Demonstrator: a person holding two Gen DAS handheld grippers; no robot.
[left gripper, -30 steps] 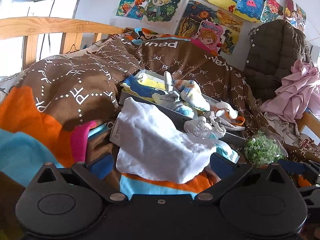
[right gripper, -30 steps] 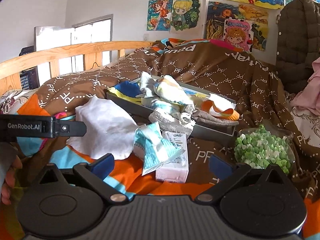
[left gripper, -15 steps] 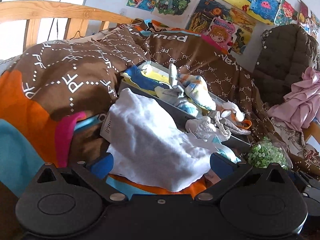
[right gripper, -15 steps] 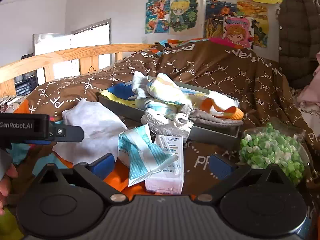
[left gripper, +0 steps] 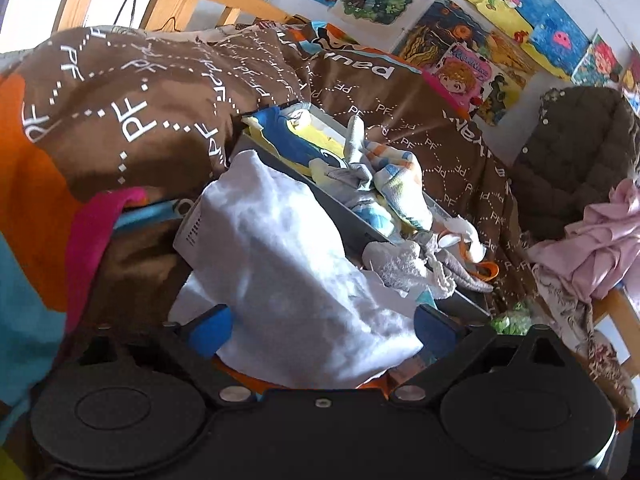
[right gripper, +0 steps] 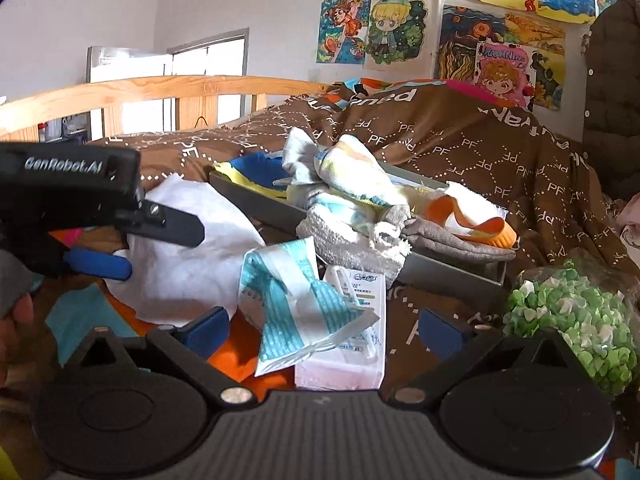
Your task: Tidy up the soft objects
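A white cloth (left gripper: 288, 264) lies crumpled on the patterned bedspread, in front of a grey tray (left gripper: 352, 220). My left gripper (left gripper: 320, 330) straddles its near edge; the jaws are closing, the cloth lies between them, and the blue pads do not visibly press it. In the right wrist view the left gripper (right gripper: 164, 250) reaches in from the left over the white cloth (right gripper: 192, 264). My right gripper (right gripper: 324, 330) is open, with a teal-and-white packet (right gripper: 292, 304) and a white box (right gripper: 352, 332) just ahead between its fingers. The grey tray (right gripper: 264, 208) holds a heap of socks (right gripper: 352, 176).
A clear bag of green bits (right gripper: 572, 320) sits right of the tray. A pink garment (left gripper: 600, 248) and a dark quilted jacket (left gripper: 572, 152) lie at the right. A wooden bed rail (right gripper: 160, 88) runs behind; a person's hand (right gripper: 16, 312) shows at the left edge.
The left gripper has rolled and moved in until the white cloth fills the space between its fingers. The right gripper has come lower and closer to the packet and box.
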